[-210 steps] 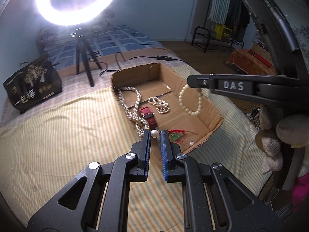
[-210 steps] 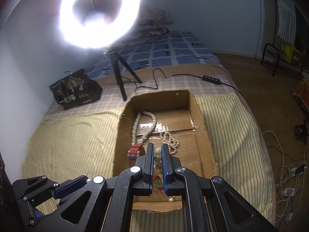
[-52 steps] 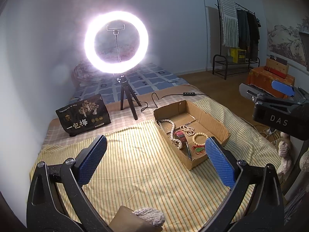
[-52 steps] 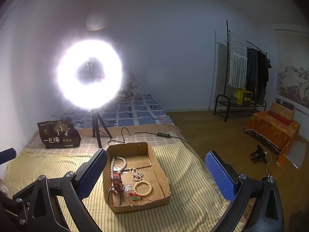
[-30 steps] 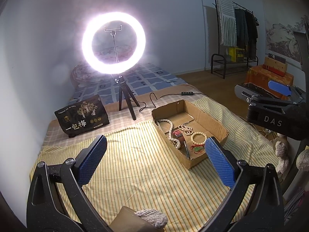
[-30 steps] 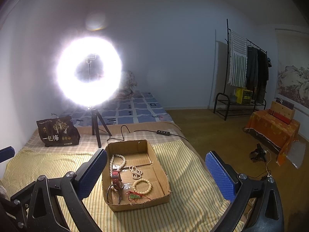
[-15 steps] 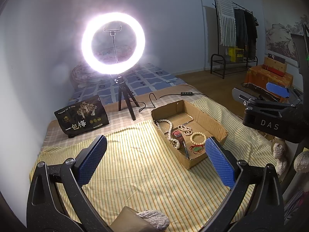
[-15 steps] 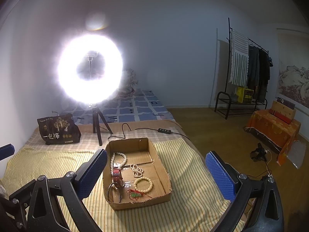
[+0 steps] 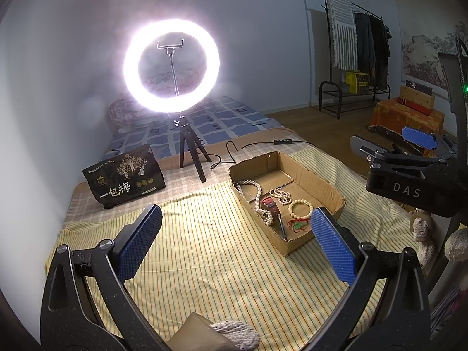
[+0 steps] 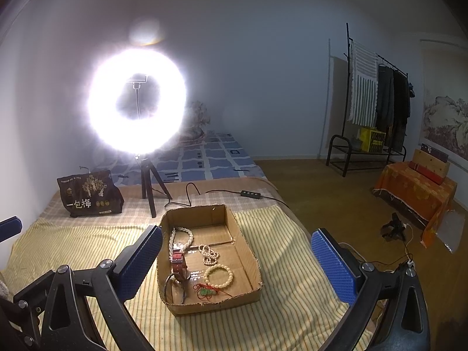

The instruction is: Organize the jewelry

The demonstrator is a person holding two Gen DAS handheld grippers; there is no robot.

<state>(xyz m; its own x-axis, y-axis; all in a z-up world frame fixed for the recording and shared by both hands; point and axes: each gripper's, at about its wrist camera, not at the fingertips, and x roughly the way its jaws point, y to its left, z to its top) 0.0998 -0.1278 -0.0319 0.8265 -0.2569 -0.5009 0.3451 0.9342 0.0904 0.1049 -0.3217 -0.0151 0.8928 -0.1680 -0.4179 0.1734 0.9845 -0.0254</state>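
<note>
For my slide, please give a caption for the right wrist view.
Open right claw above a cardboard box of pearl necklaces, bracelets and a red watch.

Left tongs (image 9: 235,238) and right tongs (image 10: 237,259) gape wide, empty.

pearl necklaces (image 10: 180,238), red watch (image 10: 177,260) and bead bracelet (image 10: 218,275) lie inside cardboard box (image 10: 248,251).

Jewelry (image 10: 218,275) in box (image 10: 251,259), box on bed (image 10: 73,242); ring light (image 10: 137,101) behind
</note>
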